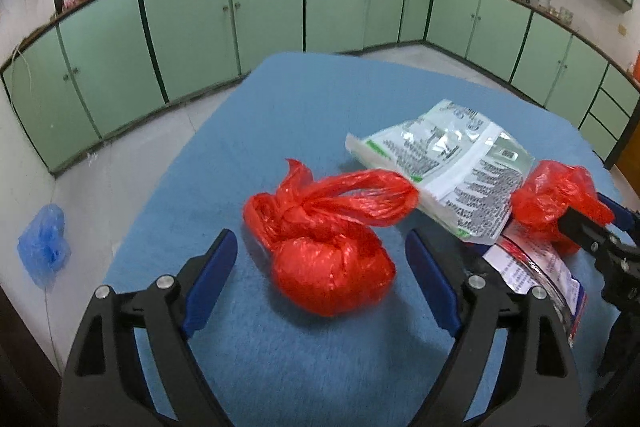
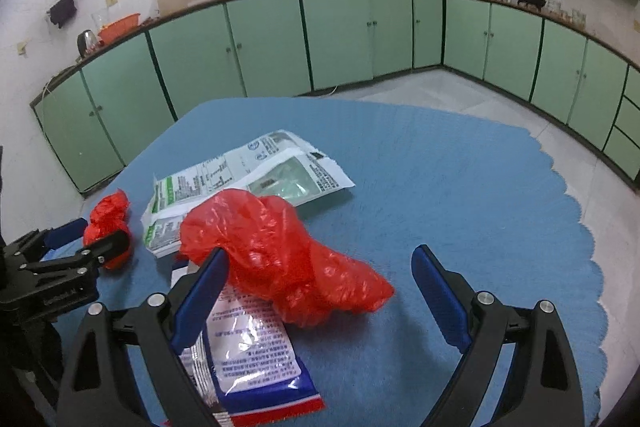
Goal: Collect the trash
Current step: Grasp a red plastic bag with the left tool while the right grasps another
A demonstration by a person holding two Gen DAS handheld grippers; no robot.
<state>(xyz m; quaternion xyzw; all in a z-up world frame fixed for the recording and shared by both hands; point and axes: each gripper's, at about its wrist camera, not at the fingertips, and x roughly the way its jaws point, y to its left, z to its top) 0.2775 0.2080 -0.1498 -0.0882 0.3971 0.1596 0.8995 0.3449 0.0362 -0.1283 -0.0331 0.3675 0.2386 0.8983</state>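
A knotted red plastic bag (image 1: 324, 247) lies on the blue mat (image 1: 280, 131), just ahead of and between the fingers of my open left gripper (image 1: 320, 259). It also shows in the right wrist view (image 2: 108, 223). A second, looser red bag (image 2: 280, 255) lies between the fingers of my open right gripper (image 2: 320, 279), touching its left finger; it shows in the left wrist view (image 1: 552, 199). A white and green wrapper (image 1: 444, 163) lies behind both bags. A white, blue and red packet (image 2: 248, 351) lies partly under the loose bag.
The mat (image 2: 460, 187) covers a table with a scalloped right edge. Green kitchen cabinets (image 1: 260, 11) ring the room behind it. A blue plastic bag (image 1: 44, 243) hangs by the wall at left. Each gripper shows in the other's view: left (image 2: 92, 239), right (image 1: 600, 223).
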